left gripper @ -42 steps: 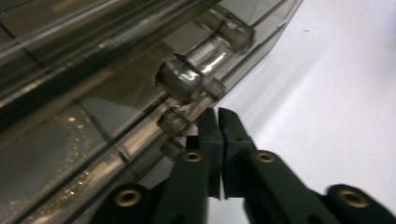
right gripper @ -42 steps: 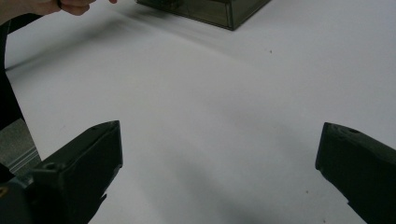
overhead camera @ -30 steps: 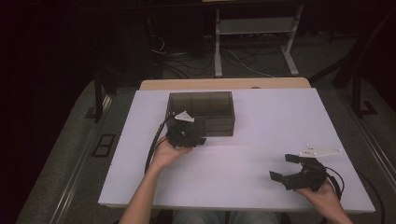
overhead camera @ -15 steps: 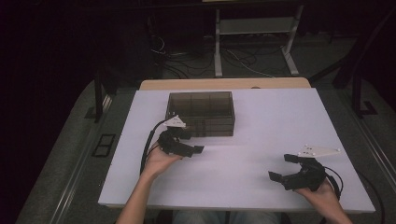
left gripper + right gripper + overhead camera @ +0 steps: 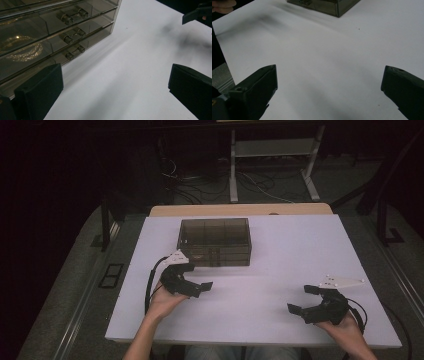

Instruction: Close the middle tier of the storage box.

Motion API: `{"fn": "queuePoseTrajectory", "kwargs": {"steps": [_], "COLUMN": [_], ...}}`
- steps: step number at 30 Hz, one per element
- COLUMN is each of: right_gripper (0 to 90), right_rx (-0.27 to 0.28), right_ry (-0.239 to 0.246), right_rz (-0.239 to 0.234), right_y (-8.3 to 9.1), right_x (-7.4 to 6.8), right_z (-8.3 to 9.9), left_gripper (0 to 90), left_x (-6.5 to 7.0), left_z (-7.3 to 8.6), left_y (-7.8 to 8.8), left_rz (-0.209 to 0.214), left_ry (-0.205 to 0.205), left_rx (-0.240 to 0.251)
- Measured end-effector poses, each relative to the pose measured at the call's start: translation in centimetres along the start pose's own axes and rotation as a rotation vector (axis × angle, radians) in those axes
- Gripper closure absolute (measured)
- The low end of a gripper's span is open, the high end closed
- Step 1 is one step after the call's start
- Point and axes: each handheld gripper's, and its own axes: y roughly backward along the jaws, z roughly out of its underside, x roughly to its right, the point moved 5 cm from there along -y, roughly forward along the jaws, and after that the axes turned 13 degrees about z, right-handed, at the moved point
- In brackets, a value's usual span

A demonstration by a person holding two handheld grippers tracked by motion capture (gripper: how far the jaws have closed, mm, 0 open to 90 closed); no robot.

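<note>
A smoky see-through drawer box stands on the white table, left of its middle. In the left gripper view its three drawers sit flush and closed, each with a small bar handle. My left gripper hovers just in front of the box's left front corner. Its jaws have just been opening and now stand wide with nothing between them. My right gripper rests near the table's front right, open and empty.
A wooden strip runs along the table's far edge. Behind it are floor cables and a metal stand. The box's corner is far ahead of the right gripper. The other hand is at that view's top left.
My left gripper has pulled back from the box's front toward the near left, and its jaws have spread wide. The right gripper has stayed where it was.
</note>
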Motion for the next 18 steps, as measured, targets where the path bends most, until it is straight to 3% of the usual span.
{"fn": "queuePoseTrajectory", "kwargs": {"steps": [7, 18], "right_gripper": [0.1, 0.1], "right_rx": [0.003, -0.003], "right_ry": [0.002, 0.006], "right_rz": [-0.001, -0.004], "right_y": [0.0, 0.0], "right_x": [0.0, -0.2], "right_z": [0.0, 0.0], "left_gripper": [0.0, 0.0], "left_x": [0.8, 2.1], "left_z": [1.4, 2.8], "left_y": [0.8, 2.0], "left_rz": [-0.017, -0.046], "left_ry": [-0.001, -0.043], "left_rx": [0.032, 0.103]}}
